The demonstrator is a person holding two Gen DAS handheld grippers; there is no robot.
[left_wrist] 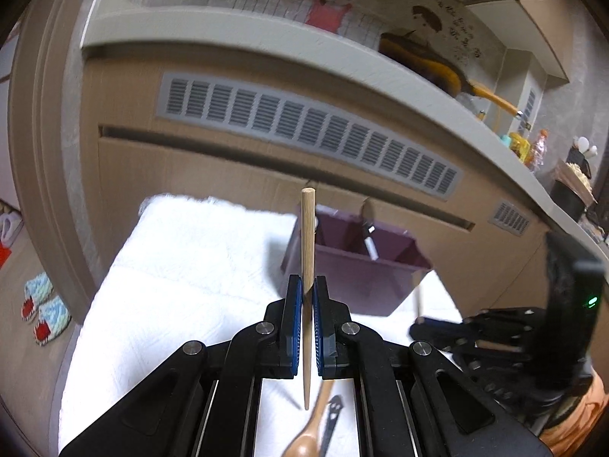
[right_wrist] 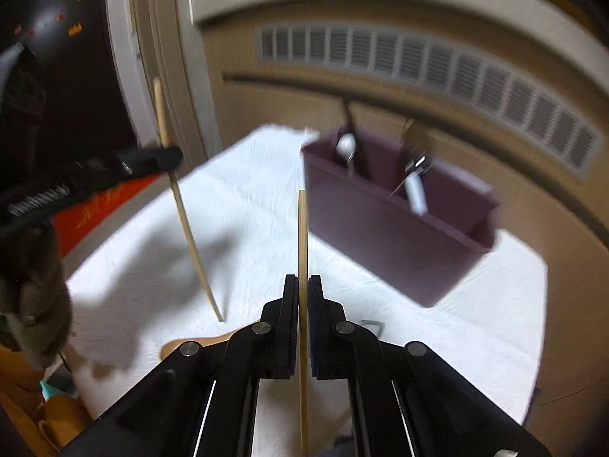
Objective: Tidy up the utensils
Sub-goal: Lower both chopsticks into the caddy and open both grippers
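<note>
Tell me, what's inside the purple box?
The purple box has dividers. In the right wrist view, a white-ended utensil and a dark handle sit in one compartment, and a white-handled utensil in another. The box walls hide their lower ends.

Beige cabinet front [left_wrist: 213,160] with grey vent grille [left_wrist: 304,133] under pale countertop [left_wrist: 266,38].

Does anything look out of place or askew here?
Nothing is spilled or broken. The oddity: the chopstick pair is split, one in the left tongs, the other in the right tongs. A wooden spoon and a dark utensil lie loose on the white cloth, outside the purple organizer.
</note>
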